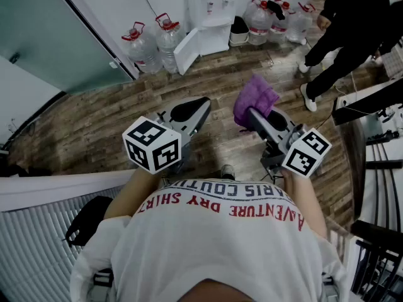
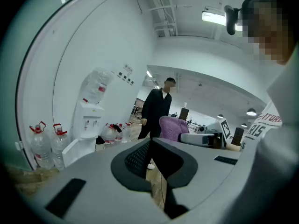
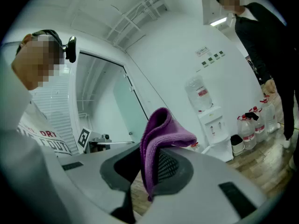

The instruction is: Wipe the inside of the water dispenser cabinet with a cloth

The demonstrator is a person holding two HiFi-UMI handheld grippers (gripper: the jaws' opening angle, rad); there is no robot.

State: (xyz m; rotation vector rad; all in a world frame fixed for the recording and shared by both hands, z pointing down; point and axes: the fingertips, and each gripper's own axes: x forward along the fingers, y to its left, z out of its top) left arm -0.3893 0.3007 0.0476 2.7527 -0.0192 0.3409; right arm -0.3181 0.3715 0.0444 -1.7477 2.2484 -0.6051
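A white water dispenser (image 1: 213, 8) stands against the far wall, and its lower cabinet door (image 1: 187, 52) hangs open. It also shows in the left gripper view as the dispenser (image 2: 88, 125) and in the right gripper view as the dispenser (image 3: 212, 125). My right gripper (image 1: 250, 115) is shut on a purple cloth (image 1: 255, 98), which drapes over its tip. The cloth (image 3: 161, 132) folds between the right gripper's (image 3: 156, 148) pads. My left gripper (image 1: 194, 107) is held beside it, shut with nothing in it, as the left gripper view (image 2: 151, 143) shows. Both grippers are well short of the dispenser.
Large water bottles (image 1: 154, 43) stand left of the dispenser, and more bottles (image 1: 277, 17) stand to its right. A person in dark clothes (image 1: 352, 24) stands at the far right. A glass partition (image 1: 56, 36) runs along the left. The floor (image 1: 94, 118) is wood plank.
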